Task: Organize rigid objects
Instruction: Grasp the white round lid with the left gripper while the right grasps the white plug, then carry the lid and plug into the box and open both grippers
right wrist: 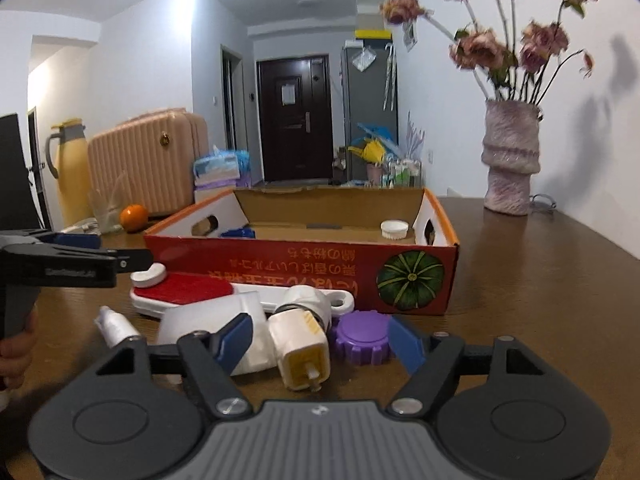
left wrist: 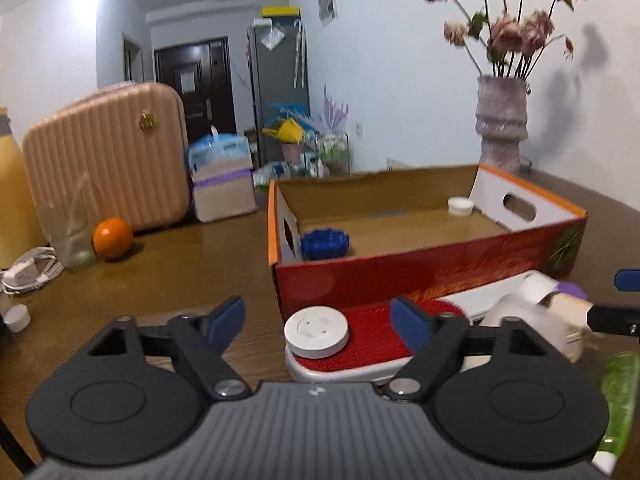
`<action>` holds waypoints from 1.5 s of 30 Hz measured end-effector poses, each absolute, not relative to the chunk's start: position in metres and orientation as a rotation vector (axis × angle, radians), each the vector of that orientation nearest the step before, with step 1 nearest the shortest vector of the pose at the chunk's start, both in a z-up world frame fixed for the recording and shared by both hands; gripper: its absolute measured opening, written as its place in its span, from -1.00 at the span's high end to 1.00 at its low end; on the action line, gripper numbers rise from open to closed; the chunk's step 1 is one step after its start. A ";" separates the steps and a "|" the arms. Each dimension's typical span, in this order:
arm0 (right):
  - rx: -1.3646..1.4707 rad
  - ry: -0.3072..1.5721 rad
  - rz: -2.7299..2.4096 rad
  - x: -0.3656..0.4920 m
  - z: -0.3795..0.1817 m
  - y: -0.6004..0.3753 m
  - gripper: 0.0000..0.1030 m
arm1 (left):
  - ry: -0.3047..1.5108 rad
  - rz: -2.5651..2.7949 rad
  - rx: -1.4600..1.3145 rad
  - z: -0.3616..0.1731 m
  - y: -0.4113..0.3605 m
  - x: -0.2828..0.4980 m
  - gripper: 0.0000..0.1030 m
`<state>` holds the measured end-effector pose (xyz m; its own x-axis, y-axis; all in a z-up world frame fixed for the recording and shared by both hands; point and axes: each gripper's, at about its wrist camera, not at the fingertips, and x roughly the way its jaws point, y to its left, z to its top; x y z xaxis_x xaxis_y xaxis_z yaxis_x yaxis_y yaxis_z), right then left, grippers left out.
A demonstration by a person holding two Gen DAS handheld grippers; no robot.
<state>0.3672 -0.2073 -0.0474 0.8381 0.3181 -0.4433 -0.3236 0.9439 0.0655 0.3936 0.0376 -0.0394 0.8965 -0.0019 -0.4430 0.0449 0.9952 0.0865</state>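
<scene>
An open red cardboard box (left wrist: 432, 268) (right wrist: 304, 264) stands on the brown table, holding a blue lid (left wrist: 325, 243) and a small white cap (left wrist: 461, 205) (right wrist: 394, 229). In front of it lie a red-and-white brush (left wrist: 372, 340) (right wrist: 188, 290) with a round white lid (left wrist: 316, 331) (right wrist: 149, 275) on it, a cream bottle (right wrist: 302, 350), a purple lid (right wrist: 362, 336) and a white tube (right wrist: 116, 328). My left gripper (left wrist: 320, 326) is open, its fingers either side of the round white lid. My right gripper (right wrist: 320, 342) is open around the cream bottle and purple lid.
A pink suitcase (left wrist: 108, 156), an orange (left wrist: 113, 238), a glass (left wrist: 72, 236), a white charger (left wrist: 28, 272) and a yellow jug (right wrist: 70, 168) stand at the left. A vase of dried flowers (left wrist: 502, 128) (right wrist: 510, 160) stands behind the box at the right. A green tube (left wrist: 620, 400) lies near right.
</scene>
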 end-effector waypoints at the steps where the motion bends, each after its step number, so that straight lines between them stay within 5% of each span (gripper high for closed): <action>1: -0.023 0.482 0.346 0.373 -0.049 -0.205 -0.30 | 0.471 -0.034 0.088 -0.043 0.039 0.399 -0.56; 3: -0.042 0.506 0.360 0.381 -0.054 -0.201 -0.11 | 0.507 -0.043 0.062 -0.049 0.043 0.407 -0.49; 7: -0.031 0.535 0.395 0.386 -0.060 -0.199 0.25 | 0.525 -0.031 -0.024 -0.054 0.052 0.414 -0.02; 10: -0.039 0.536 0.396 0.386 -0.061 -0.196 0.32 | 0.525 -0.047 -0.039 -0.055 0.055 0.416 0.20; 27: -0.097 0.512 0.361 0.357 -0.044 -0.195 0.40 | 0.335 -0.052 0.008 -0.001 0.040 0.334 0.22; 45: -0.031 0.129 0.253 0.178 0.016 -0.205 0.40 | 0.144 -0.027 -0.039 0.030 0.018 0.136 0.22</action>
